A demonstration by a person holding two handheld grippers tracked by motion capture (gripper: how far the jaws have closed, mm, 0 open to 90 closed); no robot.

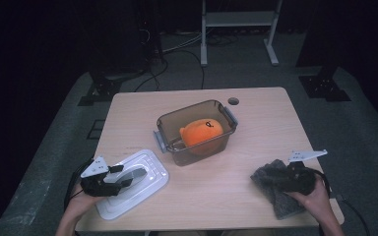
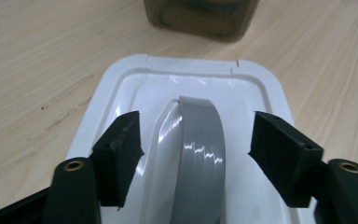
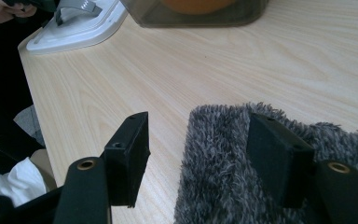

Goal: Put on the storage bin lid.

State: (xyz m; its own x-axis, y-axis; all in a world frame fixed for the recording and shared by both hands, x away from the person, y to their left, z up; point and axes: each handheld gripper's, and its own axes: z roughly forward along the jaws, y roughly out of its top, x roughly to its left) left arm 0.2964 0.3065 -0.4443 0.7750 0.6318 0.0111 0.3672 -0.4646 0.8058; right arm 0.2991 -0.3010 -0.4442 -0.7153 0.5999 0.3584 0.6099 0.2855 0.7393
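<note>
High view first: my left tongs (image 1: 120, 178) hang over the white lid (image 1: 145, 189) that lies flat near the table's (image 1: 256, 113) near-left corner, while my right tongs (image 1: 270, 176) sit on the grey fuzzy cloth (image 1: 280, 201) near the right edge. Between them and farther back stands the clear brown tub (image 1: 170, 125), open, with an orange plush toy (image 1: 202, 132) inside. From the left gripper view, my left tongs (image 2: 196, 140) straddle the lid's grey handle (image 2: 200, 154); the jaws stand about half open, one on each side of the handle, with a gap showing on both sides, so they have hold of nothing. From the right gripper view, my right tongs (image 3: 205, 149) are spread wide: one jaw rests on the cloth (image 3: 223, 177), the other is over bare wood just beside its edge, gripping nothing.
</note>
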